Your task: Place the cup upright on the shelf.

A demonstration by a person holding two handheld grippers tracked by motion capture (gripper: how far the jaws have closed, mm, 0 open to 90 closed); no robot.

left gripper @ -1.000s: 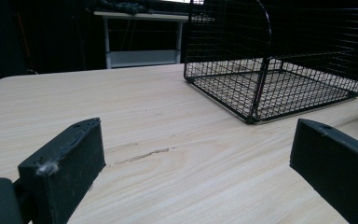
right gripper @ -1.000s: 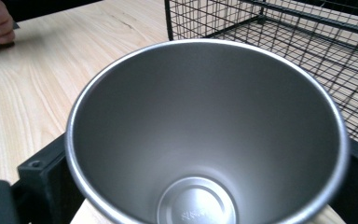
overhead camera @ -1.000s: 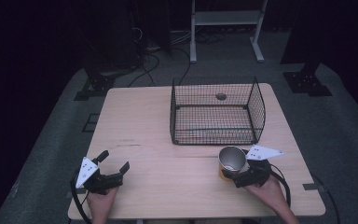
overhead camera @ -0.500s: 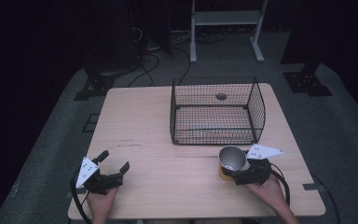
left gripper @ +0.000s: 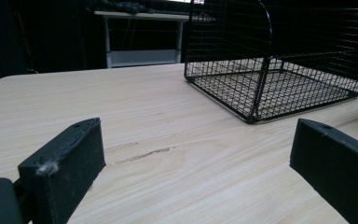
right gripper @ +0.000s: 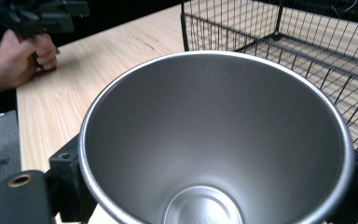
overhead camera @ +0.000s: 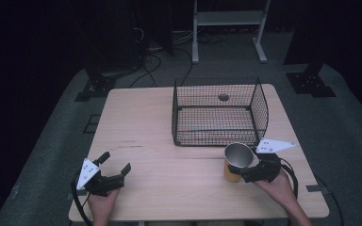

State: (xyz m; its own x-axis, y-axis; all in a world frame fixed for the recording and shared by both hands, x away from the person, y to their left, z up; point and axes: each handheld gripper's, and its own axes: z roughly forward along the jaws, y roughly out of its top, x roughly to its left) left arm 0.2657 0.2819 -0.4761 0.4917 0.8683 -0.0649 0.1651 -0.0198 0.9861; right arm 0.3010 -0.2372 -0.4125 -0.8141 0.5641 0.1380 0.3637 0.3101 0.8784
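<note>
While the right gripper (overhead camera: pixel 257 170) clamps its jaws on a steel cup (overhead camera: pixel 236 161) held upright, mouth up, near the tabletop's (overhead camera: pixel 141 122) front edge, the wire basket (overhead camera: pixel 217 115) waits just beyond at twelve o'clock. Far off at nine o'clock, the left gripper (overhead camera: pixel 114 165) rests with jaws spread and empty. From the right gripper view, the cup's bare interior (right gripper: pixel 214 140) appears.

The high view looks forward and down from above the surface (overhead camera: pixel 169 136), while both gripper views sit low and close, sharing the wire basket (overhead camera: pixel 217 113) at their upper right.
</note>
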